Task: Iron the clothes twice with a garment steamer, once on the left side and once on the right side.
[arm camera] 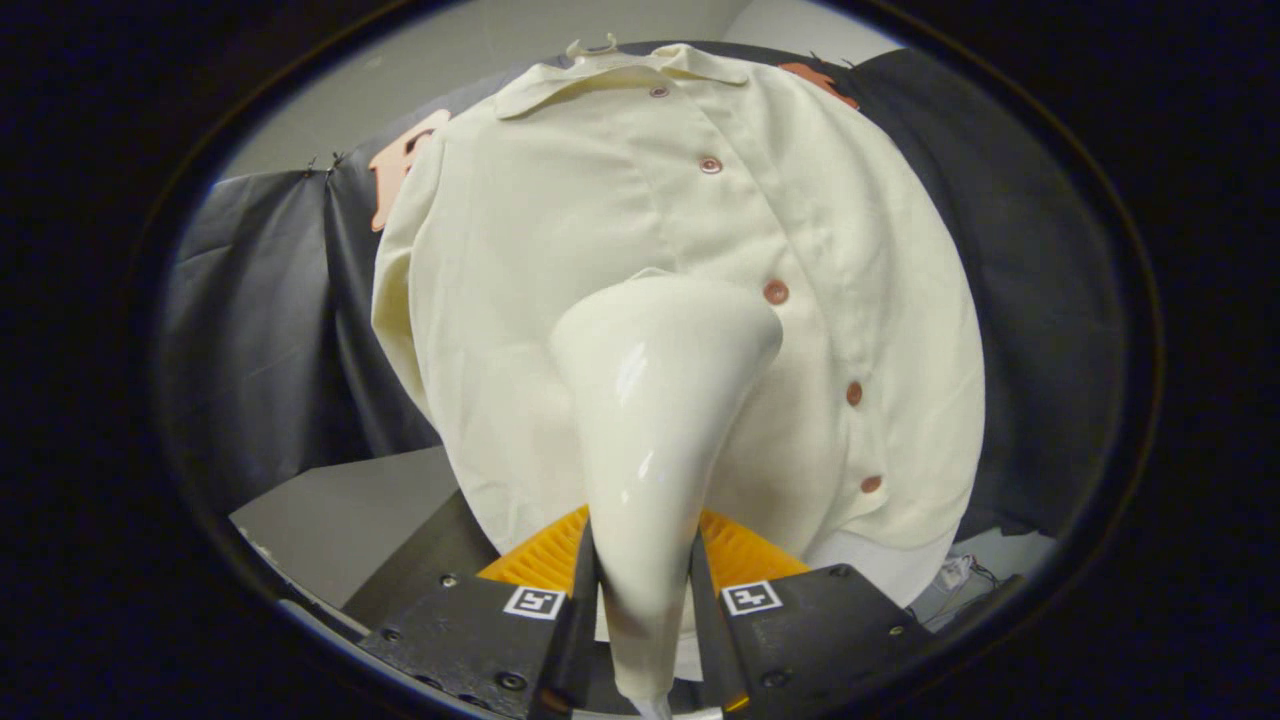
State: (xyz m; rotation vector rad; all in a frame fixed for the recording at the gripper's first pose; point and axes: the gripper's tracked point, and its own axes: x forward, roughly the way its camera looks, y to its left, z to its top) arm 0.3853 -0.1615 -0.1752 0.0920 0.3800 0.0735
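— Black cloth (1000,300) is hanging as the backdrop, with a pale wall above it and a grey surface (350,520) lying below at one side. What are the tongs doing?

— The gripper (645,590) is pointing forward and tilting upward toward the hanging garment. Its two fingers (578,600) are pressing on either side of the garment steamer (655,420), clenching its narrow handle between them.

— And the steamer itself?

— It is rising out from between the fingers, widening into a glossy cream head that is lying against the shirt (560,250), just beside the button row and on the side of it toward the sleeve (395,280). Whether the head is truly touching the fabric, I cannot tell.

— The shirt?

— It is hanging on a hanger (592,46), collar at the top, with reddish buttons (775,292) running down the front.

— Any writing?

— Two square black-and-white markers (533,602) are sitting on the gripper body near the fingers; they are carrying patterns, not readable words.
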